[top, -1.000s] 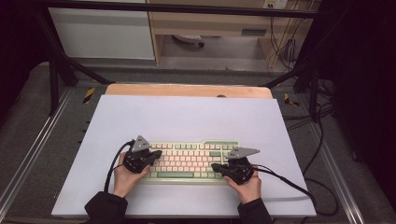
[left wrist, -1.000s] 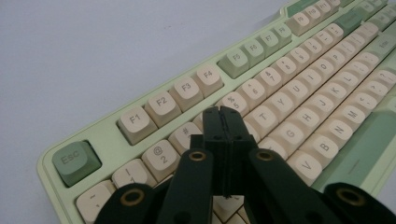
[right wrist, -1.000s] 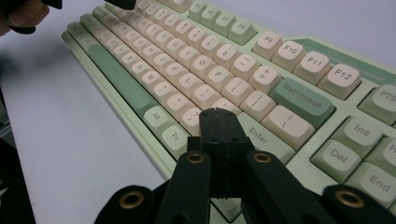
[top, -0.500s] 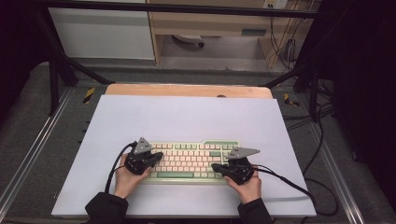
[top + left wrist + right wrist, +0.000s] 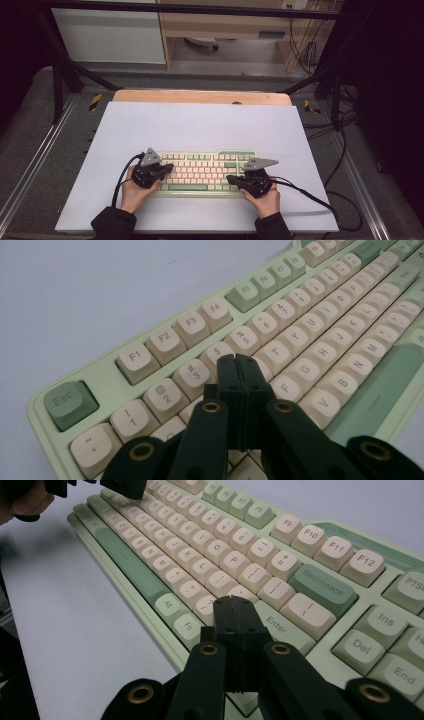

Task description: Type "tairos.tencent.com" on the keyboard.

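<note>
With the jaws of our left gripper [image 5: 239,362] and right gripper [image 5: 235,605] both clenched on nothing above the keyboard [image 5: 202,172] near the front of the white table [image 5: 200,125], we should press one key straight down.

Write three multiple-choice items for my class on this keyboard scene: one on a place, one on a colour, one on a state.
1. Where does the keyboard lie?
A. on the white board
B. on the floor
C. on a shelf

2. What colour is the Esc key?
A. red
B. green
C. black

3. How do the left gripper's jaws stand?
A. wide open
B. closed on a cable
C. shut together

Answers: 1 A, the board surrounds it; 2 B, darker green than the cream keys; 3 C, no gap shows between them.
</note>
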`<state>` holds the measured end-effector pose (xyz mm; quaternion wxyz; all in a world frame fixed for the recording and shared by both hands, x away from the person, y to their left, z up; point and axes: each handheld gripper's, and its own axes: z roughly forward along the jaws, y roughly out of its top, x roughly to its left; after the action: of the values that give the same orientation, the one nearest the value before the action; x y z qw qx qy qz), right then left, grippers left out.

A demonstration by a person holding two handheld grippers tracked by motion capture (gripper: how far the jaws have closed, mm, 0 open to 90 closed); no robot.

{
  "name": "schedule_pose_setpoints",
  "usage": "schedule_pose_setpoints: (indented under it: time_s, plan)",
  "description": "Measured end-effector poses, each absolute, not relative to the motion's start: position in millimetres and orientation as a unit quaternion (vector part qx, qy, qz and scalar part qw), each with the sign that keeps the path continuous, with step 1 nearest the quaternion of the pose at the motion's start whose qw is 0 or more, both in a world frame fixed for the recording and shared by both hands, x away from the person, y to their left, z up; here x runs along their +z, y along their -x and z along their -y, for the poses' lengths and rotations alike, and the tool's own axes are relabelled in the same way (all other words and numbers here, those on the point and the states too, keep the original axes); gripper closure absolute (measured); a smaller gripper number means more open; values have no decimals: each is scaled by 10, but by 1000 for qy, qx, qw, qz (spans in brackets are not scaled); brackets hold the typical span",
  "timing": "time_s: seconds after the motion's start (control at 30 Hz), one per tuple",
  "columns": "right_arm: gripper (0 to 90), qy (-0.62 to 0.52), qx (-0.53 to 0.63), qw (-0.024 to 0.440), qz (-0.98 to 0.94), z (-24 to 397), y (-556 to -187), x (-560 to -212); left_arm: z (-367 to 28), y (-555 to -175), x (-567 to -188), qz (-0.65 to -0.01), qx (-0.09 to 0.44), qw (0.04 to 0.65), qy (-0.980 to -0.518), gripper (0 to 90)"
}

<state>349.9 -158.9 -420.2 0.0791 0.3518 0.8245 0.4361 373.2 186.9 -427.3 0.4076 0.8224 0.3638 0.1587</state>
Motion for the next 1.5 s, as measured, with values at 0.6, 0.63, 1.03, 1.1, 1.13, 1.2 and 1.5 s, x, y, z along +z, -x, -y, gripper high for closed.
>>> schedule_pose_setpoints:
  time_s: [0.6, 0.63, 1.03, 1.1, 1.13, 1.2, 1.5]
  plan:
    - [900, -349, 443, 79, -822, 1567, -3478, -4163, -2010, -3587, -4246, -362, 153, 415, -820, 900]
    - [900, -347, 443, 78, -823, 1560, -3476, -4159, -2018, -3579, -4246, -363, 154, 416, -819, 900]
    - [900, -337, 442, 73, -828, 1420, -3479, -4142, -2117, -3502, -4243, -367, 154, 419, -816, 900]
    - [900, -333, 442, 72, -830, 1389, -3483, -4138, -2133, -3493, -4240, -367, 155, 421, -815, 900]
    - [900, -333, 443, 71, -829, 1370, -3482, -4137, -2140, -3491, -4240, -368, 155, 421, -814, 900]
    - [900, -330, 444, 70, -830, 1333, -3484, -4130, -2155, -3485, -4242, -369, 156, 422, -814, 900]
    - [900, -319, 445, 62, -835, 1072, -3528, -4110, -2182, -3477, -4247, -371, 155, 423, -812, 900]
